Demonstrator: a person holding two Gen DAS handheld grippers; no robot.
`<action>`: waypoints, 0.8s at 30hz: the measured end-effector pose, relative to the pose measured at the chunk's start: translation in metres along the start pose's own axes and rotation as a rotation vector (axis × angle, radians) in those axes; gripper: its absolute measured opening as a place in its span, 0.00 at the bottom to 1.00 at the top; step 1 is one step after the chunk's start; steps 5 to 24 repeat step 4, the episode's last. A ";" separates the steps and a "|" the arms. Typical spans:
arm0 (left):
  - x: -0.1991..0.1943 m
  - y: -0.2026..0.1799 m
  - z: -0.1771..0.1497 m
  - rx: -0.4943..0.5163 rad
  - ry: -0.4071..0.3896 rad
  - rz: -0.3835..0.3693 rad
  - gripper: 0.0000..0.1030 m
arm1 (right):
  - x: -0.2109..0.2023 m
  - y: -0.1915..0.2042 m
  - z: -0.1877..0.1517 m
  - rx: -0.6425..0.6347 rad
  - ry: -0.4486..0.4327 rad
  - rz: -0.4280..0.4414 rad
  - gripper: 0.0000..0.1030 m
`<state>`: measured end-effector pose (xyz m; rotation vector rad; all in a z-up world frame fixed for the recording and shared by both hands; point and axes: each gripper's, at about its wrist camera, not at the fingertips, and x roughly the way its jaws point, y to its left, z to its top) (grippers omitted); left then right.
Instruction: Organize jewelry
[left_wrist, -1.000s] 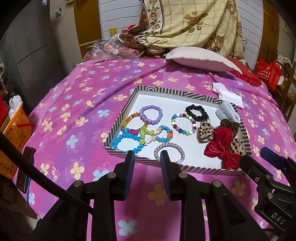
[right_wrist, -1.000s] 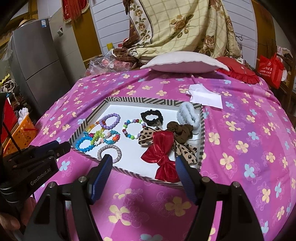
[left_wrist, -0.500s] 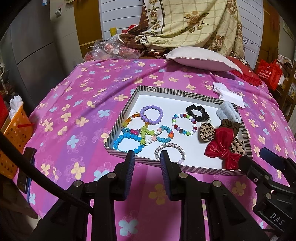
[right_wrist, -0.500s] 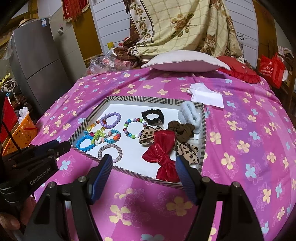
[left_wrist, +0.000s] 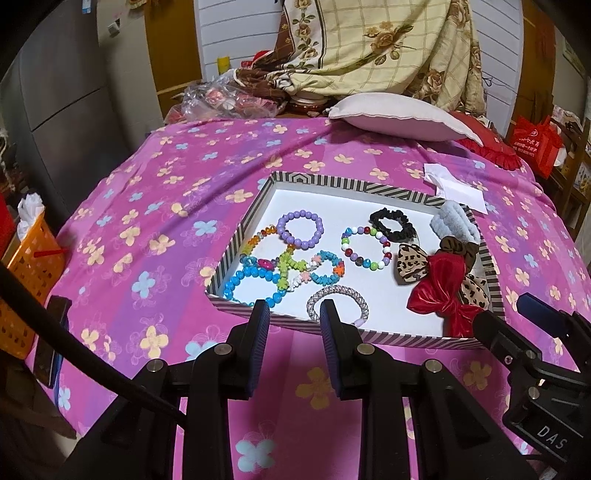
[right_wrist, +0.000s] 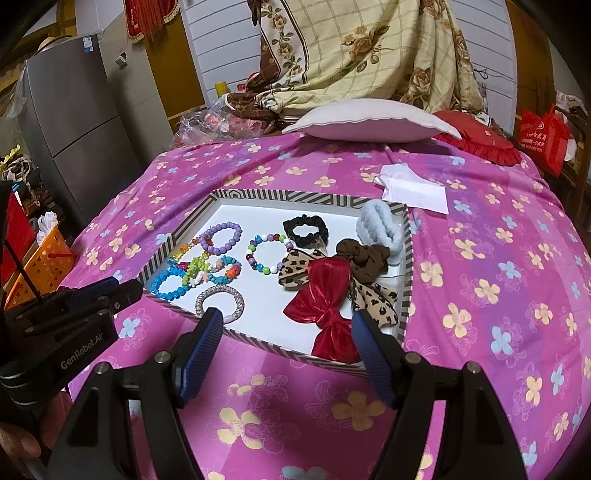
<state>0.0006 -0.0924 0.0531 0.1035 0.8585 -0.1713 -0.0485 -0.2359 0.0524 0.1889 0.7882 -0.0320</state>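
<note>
Pink flowered bedspread (right_wrist: 480, 280) carries the striped shallow cardboard tray (right_wrist: 407, 258) of beaded bracelets and hair bows; both the left gripper (left_wrist: 291, 314) and right gripper (right_wrist: 286, 323) hover empty at its near edge, jaws parted, so any pick should descend squarely over a single untangled piece, judged best the silver braided bracelet (left_wrist: 338, 295).

- Tray (left_wrist: 334, 182): striped rim, white floor, mid-frame.
- Bracelets (left_wrist: 284, 260): purple, blue and mixed beads, overlapping at its left; a silver one (left_wrist: 338, 297) lies near the front edge.
- Red bow (right_wrist: 323, 301), leopard bow and scrunchies: piled at its right.
</note>
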 end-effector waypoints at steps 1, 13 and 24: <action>0.000 0.000 0.000 0.000 -0.002 0.000 0.31 | 0.000 0.000 0.000 -0.001 0.000 -0.001 0.73; 0.002 -0.001 0.001 -0.002 0.002 -0.005 0.31 | 0.000 -0.008 0.001 0.005 -0.005 -0.006 0.73; 0.002 -0.001 0.001 -0.002 0.002 -0.005 0.31 | 0.000 -0.008 0.001 0.005 -0.005 -0.006 0.73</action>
